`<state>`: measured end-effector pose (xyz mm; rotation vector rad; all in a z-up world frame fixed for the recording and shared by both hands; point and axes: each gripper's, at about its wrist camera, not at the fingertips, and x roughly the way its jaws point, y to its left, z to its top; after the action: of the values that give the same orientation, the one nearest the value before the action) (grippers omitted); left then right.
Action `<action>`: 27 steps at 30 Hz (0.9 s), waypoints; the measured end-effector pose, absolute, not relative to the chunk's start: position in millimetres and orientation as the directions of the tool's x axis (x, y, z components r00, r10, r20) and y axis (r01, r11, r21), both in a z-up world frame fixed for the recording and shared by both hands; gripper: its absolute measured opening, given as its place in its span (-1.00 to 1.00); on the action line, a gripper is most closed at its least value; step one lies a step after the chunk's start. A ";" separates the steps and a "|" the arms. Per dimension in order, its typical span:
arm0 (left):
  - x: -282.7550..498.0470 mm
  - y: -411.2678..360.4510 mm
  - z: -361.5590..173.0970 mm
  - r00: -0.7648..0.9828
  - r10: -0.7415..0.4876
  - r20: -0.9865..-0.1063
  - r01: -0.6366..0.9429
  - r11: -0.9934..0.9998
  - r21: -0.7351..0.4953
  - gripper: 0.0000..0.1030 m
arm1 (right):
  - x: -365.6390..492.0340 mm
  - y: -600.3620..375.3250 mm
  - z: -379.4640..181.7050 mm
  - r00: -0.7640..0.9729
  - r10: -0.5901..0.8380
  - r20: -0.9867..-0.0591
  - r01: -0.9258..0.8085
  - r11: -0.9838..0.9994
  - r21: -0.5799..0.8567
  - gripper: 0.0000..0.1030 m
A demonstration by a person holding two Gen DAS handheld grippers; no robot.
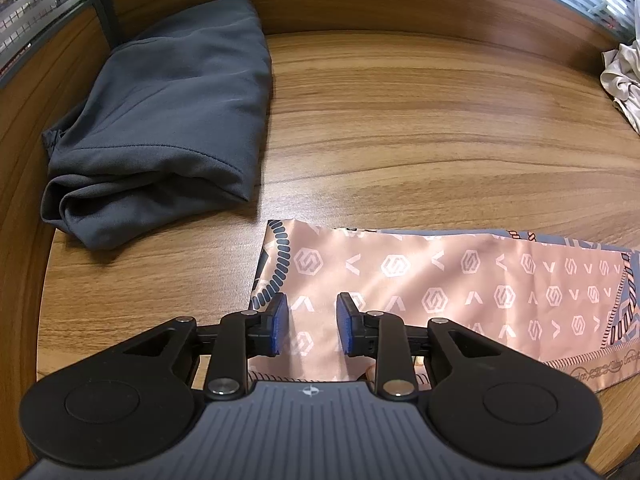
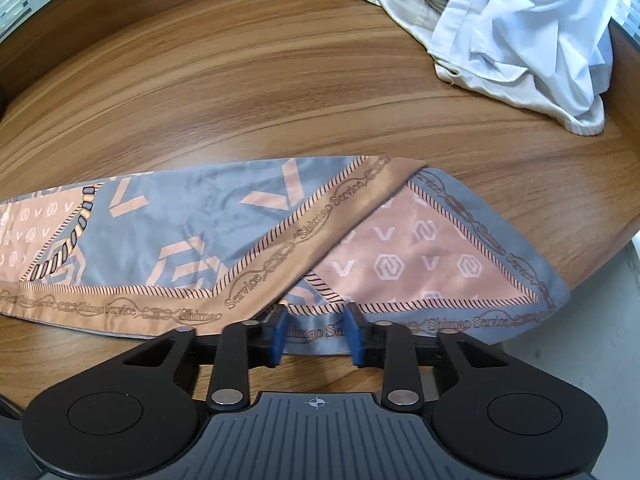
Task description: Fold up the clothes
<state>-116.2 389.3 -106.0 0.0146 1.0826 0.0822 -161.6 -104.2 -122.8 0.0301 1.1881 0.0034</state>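
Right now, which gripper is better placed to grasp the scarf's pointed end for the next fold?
Right. The right gripper hangs at the near edge of the scarf, beside its pointed end. The left gripper hangs over the other end.

Office-like — wood desk (image 1: 400, 120), window blinds (image 1: 32, 4).

Along the border of the scarf (image 2: 280, 240) under my right claw I read "Shimao Service" in script, repeated several times; its pink field carries V marks and hexagon logos
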 end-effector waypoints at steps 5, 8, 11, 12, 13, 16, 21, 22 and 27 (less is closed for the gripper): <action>-117.1 390.1 -106.4 0.470 0.072 -0.880 -0.063 0.997 0.048 -0.38 | -163.5 -102.8 -122.4 0.380 0.012 -0.925 0.010 1.000 0.017 -0.95; -116.2 391.4 -106.7 0.469 0.070 -0.880 -0.066 0.997 0.044 -0.36 | -162.2 -100.0 -123.1 0.380 -0.001 -0.925 0.013 1.000 0.004 -0.96; -115.3 391.8 -107.0 0.470 0.067 -0.880 -0.061 0.997 0.043 -0.35 | -163.8 -101.1 -122.4 0.376 -0.024 -0.926 0.010 1.000 -0.022 -0.96; -115.3 392.0 -107.3 0.471 0.065 -0.880 -0.060 0.997 0.042 -0.34 | -164.3 -101.5 -122.2 0.376 -0.033 -0.926 0.007 0.999 -0.032 -0.96; -115.4 392.1 -107.5 0.472 0.063 -0.879 -0.059 0.997 0.040 -0.33 | -164.3 -102.9 -122.2 0.374 -0.040 -0.927 0.008 0.999 -0.040 -0.96; -114.5 390.9 -108.4 0.473 0.061 -0.879 -0.056 0.998 0.039 -0.31 | -163.0 -107.1 -122.4 0.369 -0.045 -0.928 0.016 0.999 -0.042 -0.96; -116.8 389.0 -106.3 0.472 0.066 -0.879 -0.077 0.996 0.033 -0.31 | -160.4 -108.7 -116.2 0.387 -0.032 -0.921 -0.006 0.999 -0.037 -0.93; -118.0 388.8 -104.7 0.475 0.063 -0.878 -0.080 0.996 0.028 -0.31 | -160.8 -112.3 -113.2 0.399 -0.029 -0.916 0.005 1.000 -0.029 -0.89; -123.4 378.5 -92.4 0.494 0.039 -0.869 -0.066 0.998 0.007 -0.30 | -166.4 -143.0 -105.0 0.434 -0.040 -0.900 0.131 0.991 0.019 -0.65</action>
<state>-123.4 378.5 -92.4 -0.0280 1.0521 0.0635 -166.4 -143.0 -105.0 0.0909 1.1174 -0.1066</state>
